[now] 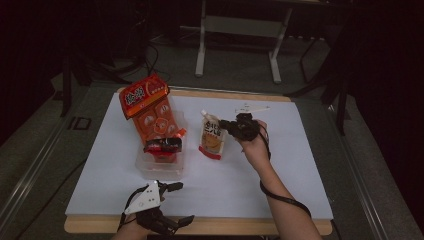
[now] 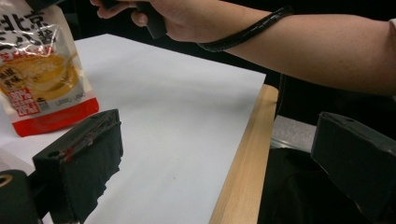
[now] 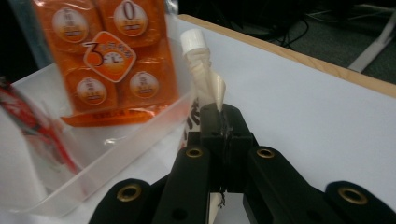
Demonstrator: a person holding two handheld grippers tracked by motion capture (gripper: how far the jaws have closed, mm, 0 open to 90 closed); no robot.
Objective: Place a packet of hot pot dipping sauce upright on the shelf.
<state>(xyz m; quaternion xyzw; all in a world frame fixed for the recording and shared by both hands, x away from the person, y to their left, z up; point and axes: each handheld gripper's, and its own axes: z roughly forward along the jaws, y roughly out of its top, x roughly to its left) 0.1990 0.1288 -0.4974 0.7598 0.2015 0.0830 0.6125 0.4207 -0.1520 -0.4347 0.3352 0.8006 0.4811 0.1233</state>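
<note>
Right gripper (image 3: 223, 116) has its jaws clamped tight on the top edge of the spouted pouch (image 1: 212, 136), just beside the white cap (image 3: 192, 39), and the pouch hangs over the white table cover (image 1: 280, 165) right of the clear plastic bin (image 1: 161, 165). The pouch label shows Chinese characters, a red "100%" patch and a bowl picture. In the bin leans an orange snack pack (image 1: 150, 107) printed with a big "3" and a "0"; a red packet (image 1: 163, 145) lies in front. Left gripper (image 1: 172, 202), near the table's front edge, jaws wide apart, nothing between them.
</note>
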